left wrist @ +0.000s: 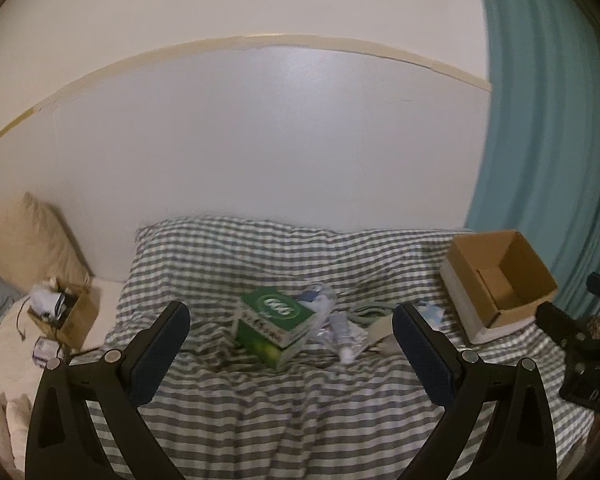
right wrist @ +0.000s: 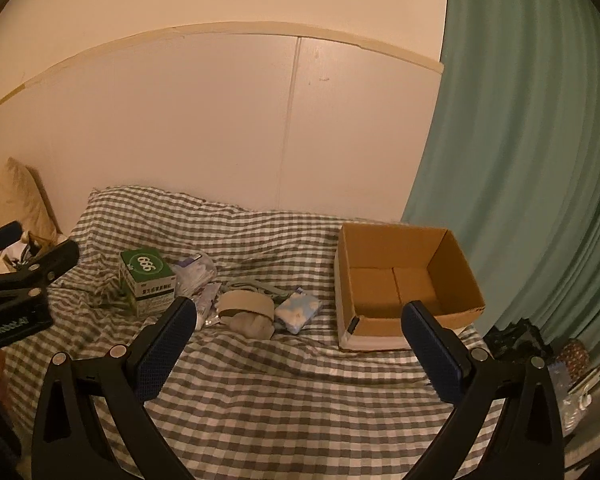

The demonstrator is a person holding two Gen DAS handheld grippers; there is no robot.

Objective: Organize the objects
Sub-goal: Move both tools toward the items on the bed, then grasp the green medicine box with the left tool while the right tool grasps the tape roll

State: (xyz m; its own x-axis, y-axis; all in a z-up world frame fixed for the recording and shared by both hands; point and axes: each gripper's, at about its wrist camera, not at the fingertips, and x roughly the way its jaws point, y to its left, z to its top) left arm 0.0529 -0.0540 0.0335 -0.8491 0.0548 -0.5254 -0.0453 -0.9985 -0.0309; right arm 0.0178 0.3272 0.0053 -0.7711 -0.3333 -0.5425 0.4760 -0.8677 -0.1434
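Both grippers, left gripper (left wrist: 291, 330) and right gripper (right wrist: 299, 326), gape wide, holding nothing.
Green box (right wrist: 148, 282) and open cardboard box (right wrist: 410, 276) sit well apart on the checked bedspread (right wrist: 284, 396).

Green-and-white medicine box (right wrist: 147, 282) marked 999 sits upright on my left, on the checked bedcover (right wrist: 280, 392). Crumpled clear plastic bag (right wrist: 198, 272) touches its right side, and a white tube (left wrist: 342, 334) lies just in front of the bag. Beige cloth roll with a tan band (right wrist: 246, 312) lies centre. Blue-white tissue pack (right wrist: 298, 312) lies tilted just right of it. Open cardboard box (right wrist: 404, 280), flaps up, stands far right with nothing inside.
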